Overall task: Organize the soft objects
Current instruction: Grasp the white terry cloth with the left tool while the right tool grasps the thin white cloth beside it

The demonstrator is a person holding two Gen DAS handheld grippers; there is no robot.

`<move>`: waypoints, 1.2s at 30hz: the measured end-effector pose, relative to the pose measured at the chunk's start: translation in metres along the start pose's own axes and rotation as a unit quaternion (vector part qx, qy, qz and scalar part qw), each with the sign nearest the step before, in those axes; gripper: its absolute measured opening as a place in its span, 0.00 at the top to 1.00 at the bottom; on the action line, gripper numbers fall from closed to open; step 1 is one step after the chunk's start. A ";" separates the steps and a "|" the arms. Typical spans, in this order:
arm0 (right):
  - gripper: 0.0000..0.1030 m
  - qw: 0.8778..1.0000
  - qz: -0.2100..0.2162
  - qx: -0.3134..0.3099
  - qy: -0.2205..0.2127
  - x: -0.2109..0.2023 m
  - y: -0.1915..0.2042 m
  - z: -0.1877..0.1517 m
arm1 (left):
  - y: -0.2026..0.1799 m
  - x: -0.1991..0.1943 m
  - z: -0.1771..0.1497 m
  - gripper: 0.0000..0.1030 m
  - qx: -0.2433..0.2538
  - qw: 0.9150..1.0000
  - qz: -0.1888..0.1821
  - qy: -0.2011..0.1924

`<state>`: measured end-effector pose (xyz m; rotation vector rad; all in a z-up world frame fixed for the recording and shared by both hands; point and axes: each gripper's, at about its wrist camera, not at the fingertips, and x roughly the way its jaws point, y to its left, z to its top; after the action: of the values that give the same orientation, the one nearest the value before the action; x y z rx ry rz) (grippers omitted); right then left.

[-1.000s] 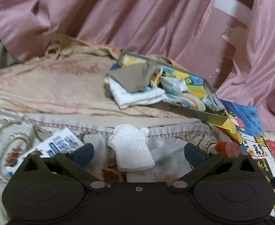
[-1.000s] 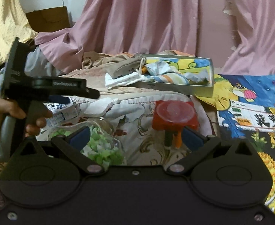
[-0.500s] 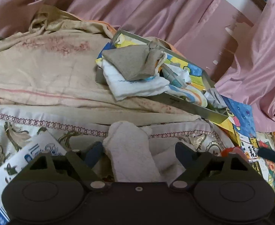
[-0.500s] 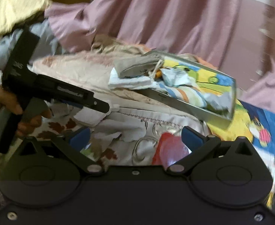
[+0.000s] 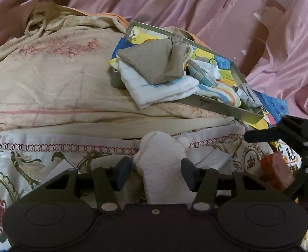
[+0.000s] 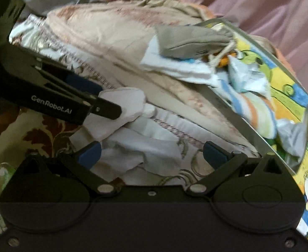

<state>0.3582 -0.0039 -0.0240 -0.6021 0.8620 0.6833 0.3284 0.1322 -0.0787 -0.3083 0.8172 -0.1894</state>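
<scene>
Left gripper (image 5: 156, 173) pose: pitched down over the patterned bedcover (image 5: 28, 168); seen from the side in the right wrist view, a hand partly visible at its grip.
Left gripper jaws: have just been closing; half-closed around the white cloth (image 5: 164, 168). Left pad at the cloth's edge, right pad just beside it; firm pressing not confirmed.
White cloth position: between the left fingers, on the bedcover, below the beige quilt (image 5: 49, 73).
White cloth axis: long axis runs along the fingers, away from the camera; far end rounded.
Tray (image 5: 227, 109): up right of the cloth, on the quilt, tilted; holds a grey-brown pouch (image 5: 160, 63) atop folded white fabric (image 5: 160, 90).
Right gripper (image 6: 152, 154) pose: angled down, view blurred.
Right gripper jaws: wide apart, nothing held; rumpled white fabric (image 6: 141, 149) lies beneath them.
</scene>
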 end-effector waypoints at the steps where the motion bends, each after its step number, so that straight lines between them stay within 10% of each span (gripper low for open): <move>1: 0.01 1.000 0.000 -0.006 0.010 0.005 0.002 0.003 | -0.001 0.001 0.000 0.46 0.005 1.000 -0.001 0.003; 11: 0.01 0.999 0.011 -0.015 0.033 0.031 0.013 0.014 | -0.009 0.003 -0.002 0.25 0.024 0.999 -0.025 0.006; 20: 0.14 0.998 0.043 0.018 0.042 0.045 -0.003 0.006 | -0.014 0.009 -0.002 0.32 0.046 0.999 0.003 0.012; 36: 0.82 0.998 0.027 0.035 0.038 0.042 -0.021 0.006 | 0.007 0.007 0.005 0.60 0.012 1.000 -0.001 0.010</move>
<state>0.3968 -0.0006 -0.0520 -0.5469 0.9723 0.6798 0.3368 0.1381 -0.0827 -0.2847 0.8334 -0.2041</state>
